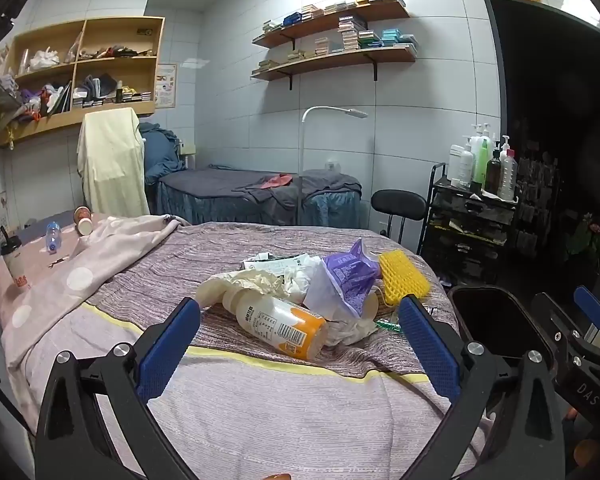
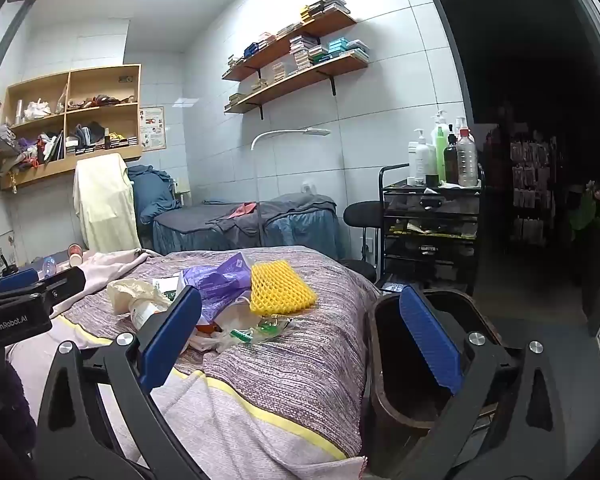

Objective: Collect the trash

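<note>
Both the left gripper (image 1: 298, 344) and right gripper (image 2: 300, 340) hover with jaws spread wide, grasping nothing. A trash pile (image 1: 300, 292) lies on the bed (image 1: 260, 400) at twelve o'clock; a dark bin (image 2: 404, 380) stands at three o'clock.

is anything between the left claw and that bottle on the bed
Nothing visible. The left claw is open with the bottle lying just ahead of it on the bed; only bare blanket lies between. The other trash sits behind the bottle.

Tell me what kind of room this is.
Probably a massage or beauty treatment room: two covered treatment beds, a black cart topped with pump bottles, and a white floor lamp over the far bed.
</note>
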Action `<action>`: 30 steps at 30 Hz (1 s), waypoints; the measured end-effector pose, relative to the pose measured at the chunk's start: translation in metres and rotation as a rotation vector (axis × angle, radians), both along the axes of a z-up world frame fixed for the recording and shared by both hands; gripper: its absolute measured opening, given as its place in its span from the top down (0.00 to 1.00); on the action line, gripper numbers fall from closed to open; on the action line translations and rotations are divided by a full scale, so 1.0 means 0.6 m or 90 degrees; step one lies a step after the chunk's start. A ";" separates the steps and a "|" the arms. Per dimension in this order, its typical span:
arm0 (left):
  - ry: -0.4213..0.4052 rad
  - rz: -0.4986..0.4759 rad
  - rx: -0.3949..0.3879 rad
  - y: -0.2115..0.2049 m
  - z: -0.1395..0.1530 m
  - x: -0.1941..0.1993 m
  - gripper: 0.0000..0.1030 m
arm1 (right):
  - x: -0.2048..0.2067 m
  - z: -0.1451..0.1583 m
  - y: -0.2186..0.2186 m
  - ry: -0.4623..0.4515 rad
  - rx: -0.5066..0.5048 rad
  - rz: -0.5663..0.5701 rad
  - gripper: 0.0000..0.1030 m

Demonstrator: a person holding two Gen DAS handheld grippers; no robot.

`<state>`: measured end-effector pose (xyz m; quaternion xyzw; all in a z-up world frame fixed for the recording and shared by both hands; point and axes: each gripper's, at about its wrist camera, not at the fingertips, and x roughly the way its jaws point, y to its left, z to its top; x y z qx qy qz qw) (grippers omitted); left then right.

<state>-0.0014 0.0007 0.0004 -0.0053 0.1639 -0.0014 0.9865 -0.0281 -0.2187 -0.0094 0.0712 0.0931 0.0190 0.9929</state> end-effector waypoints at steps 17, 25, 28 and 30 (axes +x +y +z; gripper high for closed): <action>0.015 0.000 0.000 0.005 -0.003 0.003 0.06 | 0.006 -0.003 0.002 0.017 0.002 0.004 0.05; 0.014 0.008 0.008 0.009 -0.007 0.000 0.06 | 0.008 -0.006 0.007 0.018 -0.002 0.002 0.05; 0.018 0.009 0.008 0.008 -0.011 0.001 0.06 | 0.008 -0.007 0.006 0.020 -0.002 0.004 0.05; 0.021 0.008 0.007 0.007 -0.011 0.001 0.06 | 0.008 -0.008 0.007 0.022 -0.002 0.004 0.05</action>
